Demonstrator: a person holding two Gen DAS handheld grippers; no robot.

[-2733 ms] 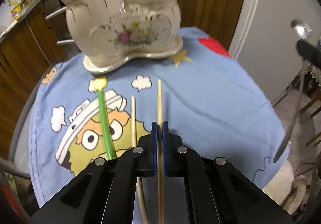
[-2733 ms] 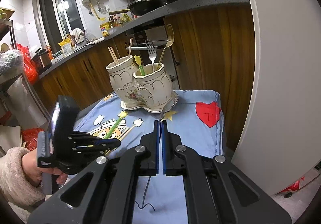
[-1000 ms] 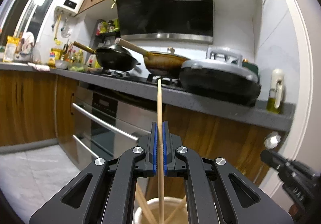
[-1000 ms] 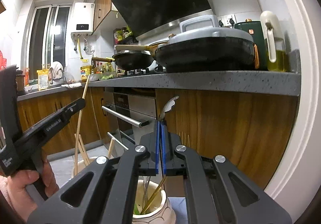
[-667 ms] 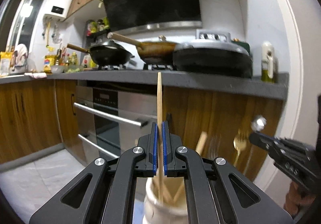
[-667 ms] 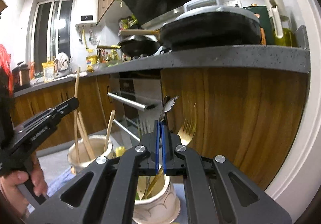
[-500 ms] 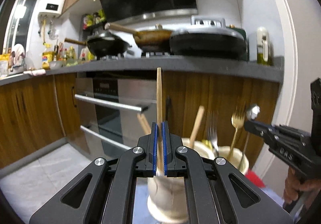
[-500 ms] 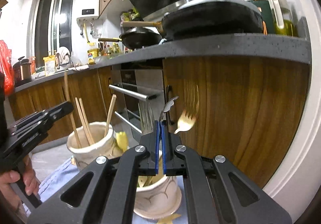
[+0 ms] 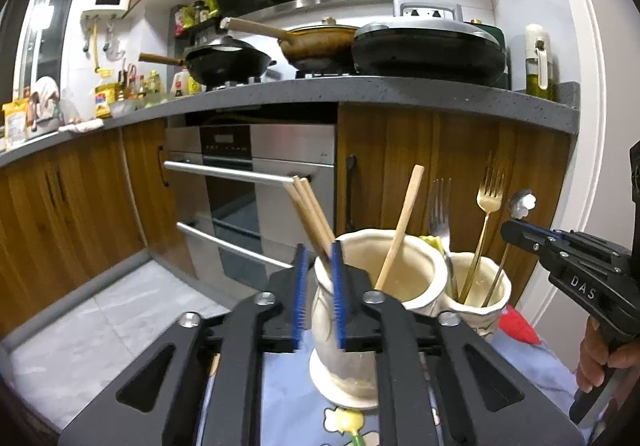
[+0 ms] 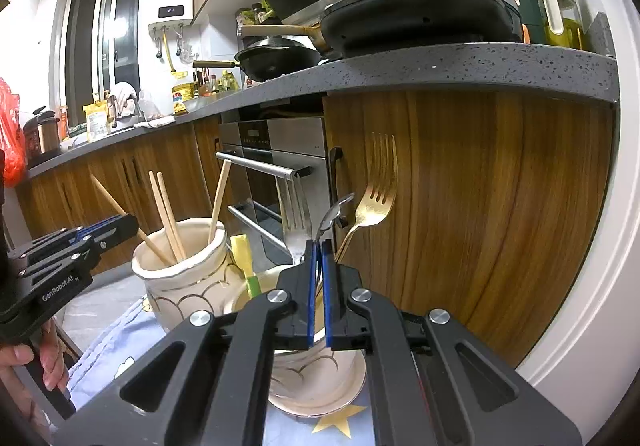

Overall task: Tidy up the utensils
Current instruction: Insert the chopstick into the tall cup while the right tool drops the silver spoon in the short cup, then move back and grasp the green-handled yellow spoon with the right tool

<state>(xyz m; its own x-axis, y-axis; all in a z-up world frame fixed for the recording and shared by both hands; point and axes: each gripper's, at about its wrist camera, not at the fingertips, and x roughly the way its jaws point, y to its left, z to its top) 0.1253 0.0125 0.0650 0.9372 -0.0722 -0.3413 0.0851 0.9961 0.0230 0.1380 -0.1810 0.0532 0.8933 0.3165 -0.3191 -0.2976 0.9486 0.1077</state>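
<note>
A cream two-pot ceramic holder stands on the blue cloth. Its left pot holds several wooden chopsticks. Its right pot holds a silver fork, a gold fork and a yellow-green utensil. My left gripper is open and empty, just in front of the left pot's rim. My right gripper is shut on a silver spoon, held upright over the right pot.
A kitchen counter with pans and an oven stands behind. Wooden cabinet doors and a white door frame are at right. A yellow-green utensil lies on the cloth.
My left gripper has opened and let go of the chopstick, which now stands in the left pot. My right gripper has come lower with the spoon over the right pot.
</note>
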